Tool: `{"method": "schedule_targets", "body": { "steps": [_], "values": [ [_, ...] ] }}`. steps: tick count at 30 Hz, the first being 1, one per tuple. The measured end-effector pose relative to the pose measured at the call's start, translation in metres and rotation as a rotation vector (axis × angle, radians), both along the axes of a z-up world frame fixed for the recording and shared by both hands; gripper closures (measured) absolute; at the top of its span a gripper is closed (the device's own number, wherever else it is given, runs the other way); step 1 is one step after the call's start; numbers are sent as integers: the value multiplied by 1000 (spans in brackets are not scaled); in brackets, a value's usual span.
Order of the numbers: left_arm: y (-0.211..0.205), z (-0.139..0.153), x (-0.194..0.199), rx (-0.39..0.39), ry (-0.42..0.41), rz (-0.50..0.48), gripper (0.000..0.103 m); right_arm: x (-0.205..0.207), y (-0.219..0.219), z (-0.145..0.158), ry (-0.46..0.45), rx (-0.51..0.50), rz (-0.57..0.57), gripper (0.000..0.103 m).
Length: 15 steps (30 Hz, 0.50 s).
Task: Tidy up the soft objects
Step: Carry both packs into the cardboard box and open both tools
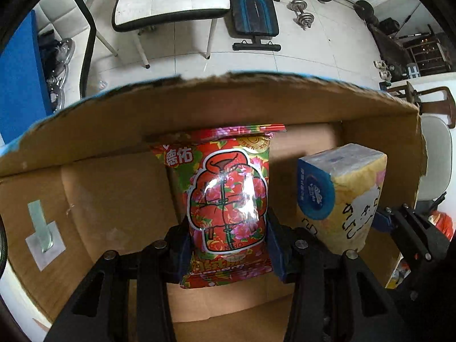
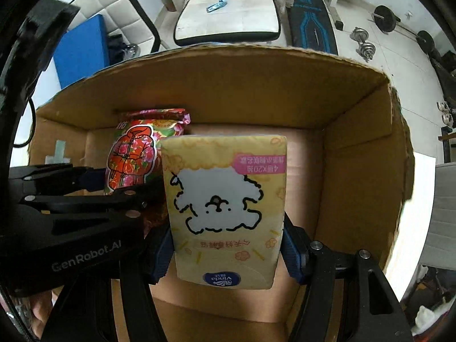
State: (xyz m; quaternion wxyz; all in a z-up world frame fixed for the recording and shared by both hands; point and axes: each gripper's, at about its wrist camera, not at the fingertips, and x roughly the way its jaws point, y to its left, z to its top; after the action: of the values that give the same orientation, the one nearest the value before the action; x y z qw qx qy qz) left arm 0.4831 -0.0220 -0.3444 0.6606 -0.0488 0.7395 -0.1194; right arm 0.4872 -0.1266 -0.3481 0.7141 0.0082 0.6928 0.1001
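My left gripper (image 1: pixel 226 245) is shut on a red floral snack bag (image 1: pixel 228 199), held inside an open cardboard box (image 1: pixel 108 131). My right gripper (image 2: pixel 228 248) is shut on a yellow tissue pack with a white dog drawing (image 2: pixel 225 199), also inside the box (image 2: pixel 356 131). In the left wrist view the tissue pack (image 1: pixel 342 193) sits to the right of the bag. In the right wrist view the red bag (image 2: pixel 134 154) is to the left, with the left gripper's fingers (image 2: pixel 85 179) around it.
The box walls rise on the far, left and right sides. Beyond the box are a white chair (image 1: pixel 171 2), a black and blue bench (image 1: pixel 253 8), dumbbells (image 1: pixel 302 11) and a blue panel (image 1: pixel 20 85) on a tiled floor.
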Motion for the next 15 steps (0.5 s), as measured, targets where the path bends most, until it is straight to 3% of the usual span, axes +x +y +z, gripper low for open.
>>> {"method": "schedule_targets", "body": {
  "steps": [4,8,10,15],
  "values": [
    [1,2,1,9,7,23,57,1,-3,-2,10,-11,-14,34],
    [7,7,0,20,-19,23,29,-5,-1,3,8,-19,-29,30],
    [11,15,-3,46,-46,25,16,-7,1,7,4,-18,-32,22],
    [22,34,-13,97,-98,32,4,-14,9,20,-19,-37,-14,1]
  ]
}}
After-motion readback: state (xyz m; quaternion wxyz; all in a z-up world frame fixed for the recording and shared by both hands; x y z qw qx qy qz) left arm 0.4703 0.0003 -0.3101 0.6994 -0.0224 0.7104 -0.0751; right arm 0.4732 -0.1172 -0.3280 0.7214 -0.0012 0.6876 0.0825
